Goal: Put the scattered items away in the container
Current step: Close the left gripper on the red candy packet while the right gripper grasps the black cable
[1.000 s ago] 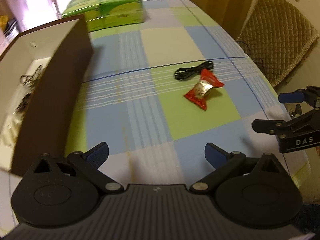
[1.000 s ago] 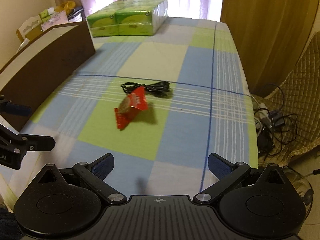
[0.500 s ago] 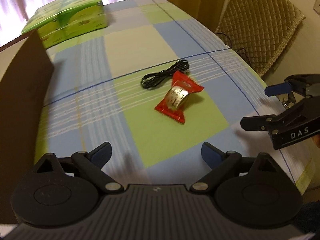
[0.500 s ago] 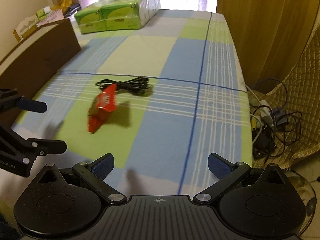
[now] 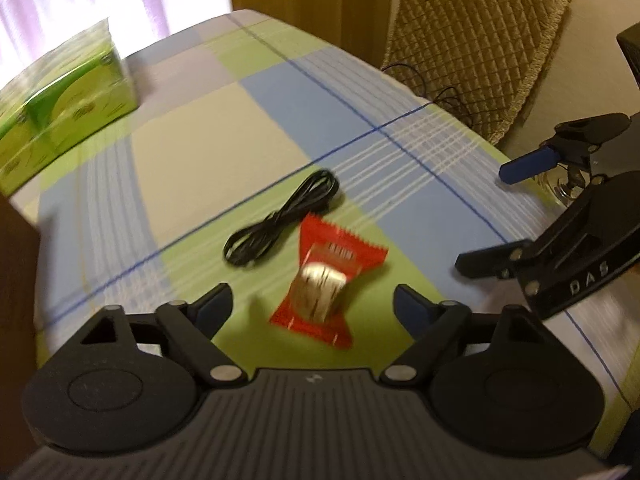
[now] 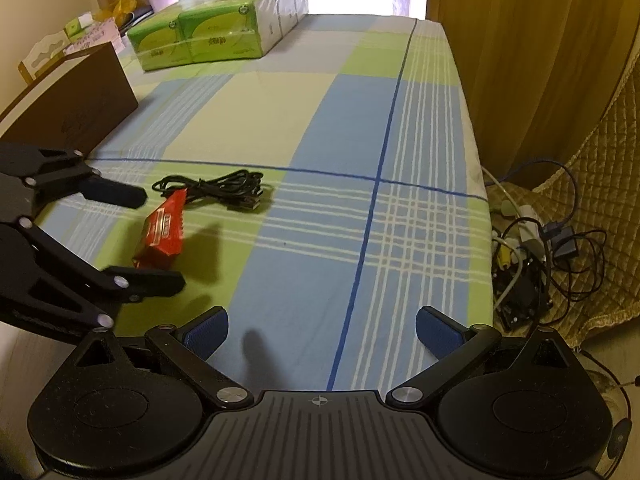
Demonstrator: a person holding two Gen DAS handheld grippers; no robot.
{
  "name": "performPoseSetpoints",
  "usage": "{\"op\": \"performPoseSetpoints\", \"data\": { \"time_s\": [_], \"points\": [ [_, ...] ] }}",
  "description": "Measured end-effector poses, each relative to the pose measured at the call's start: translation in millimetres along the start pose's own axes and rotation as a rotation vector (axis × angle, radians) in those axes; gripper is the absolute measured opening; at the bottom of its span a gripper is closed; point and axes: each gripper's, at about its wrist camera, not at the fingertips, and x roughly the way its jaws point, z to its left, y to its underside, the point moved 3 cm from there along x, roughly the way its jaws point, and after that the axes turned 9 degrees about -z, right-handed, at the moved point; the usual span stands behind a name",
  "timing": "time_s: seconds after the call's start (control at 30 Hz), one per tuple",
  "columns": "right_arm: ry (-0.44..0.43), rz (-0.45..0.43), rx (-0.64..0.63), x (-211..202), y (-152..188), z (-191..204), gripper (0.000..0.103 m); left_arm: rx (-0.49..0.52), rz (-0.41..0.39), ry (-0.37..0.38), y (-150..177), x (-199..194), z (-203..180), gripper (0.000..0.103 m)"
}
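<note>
A red snack packet (image 5: pixel 326 286) lies on the checked tablecloth, just ahead of my open left gripper (image 5: pixel 314 306), roughly between its fingertips. It also shows in the right wrist view (image 6: pixel 162 232). A coiled black cable (image 5: pixel 280 220) lies just beyond the packet; in the right wrist view the cable (image 6: pixel 224 192) is right of the packet. My right gripper (image 6: pixel 320 332) is open and empty over the blue squares, right of both items. The brown box (image 6: pixel 76 104), the container, stands at the left; its inside is hidden.
A green pack of tissues (image 6: pixel 216 36) stands at the far end of the table (image 6: pixel 400 240). A quilted chair (image 5: pixel 476 40) and tangled cords (image 6: pixel 536 248) on the floor lie past the table's right edge.
My left gripper has swung right, away from the box, and closed in on the red packet. My right gripper has drifted slightly right. Packet and cable have not moved.
</note>
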Motion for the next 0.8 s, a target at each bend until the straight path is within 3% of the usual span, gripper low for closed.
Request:
{"op": "performPoseSetpoints", "data": {
  "time_s": [0.1, 0.17, 0.23, 0.3, 0.67, 0.8],
  "points": [
    [-0.005, -0.008, -0.009, 1, -5, 0, 0.103, 0.023, 0.000, 0.016, -1, 9, -2, 0.074],
    [-0.018, -0.013, -0.022, 2, -8, 1, 0.103, 0.030, 0.013, 0.029, 1, 14, -2, 0.061],
    [-0.046, -0.024, -0.042, 4, -11, 6, 0.103, 0.019, 0.026, 0.040, 4, 16, 0, 0.036],
    [-0.084, -0.038, -0.070, 6, -15, 14, 0.103, 0.001, 0.023, 0.036, 5, 12, 4, 0.025],
    [-0.254, -0.151, -0.339, 40, -48, 67, 0.103, -0.156, 0.050, -0.150, 25, -36, 72, 0.024],
    [-0.307, -0.154, -0.469, 61, -54, 80, 0.102, -0.220, 0.066, -0.196, 34, -45, 90, 0.024]
  ]
}}
